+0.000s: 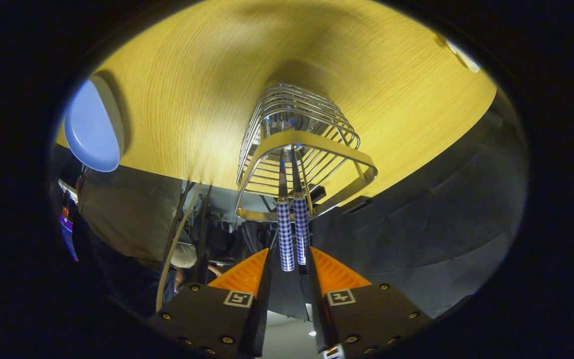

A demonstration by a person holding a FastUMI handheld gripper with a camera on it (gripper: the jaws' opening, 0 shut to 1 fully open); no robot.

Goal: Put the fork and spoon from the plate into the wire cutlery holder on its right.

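now gripper (289, 264) pinching 2 checked handles (292, 232), ends down in wire holder (299, 149) just ahead.

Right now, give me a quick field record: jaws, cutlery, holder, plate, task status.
jaws: gripper about closed on two checked handles; pad contact not clear
cutlery: both pieces stand together in the wire cutlery holder, working ends down inside; which is fork or spoon cannot be told
holder: upright on the wooden table, just ahead of the jaws
plate: blue plate off to the holder's side, nothing seen on it
task status: both pieces in the holder, release not yet done
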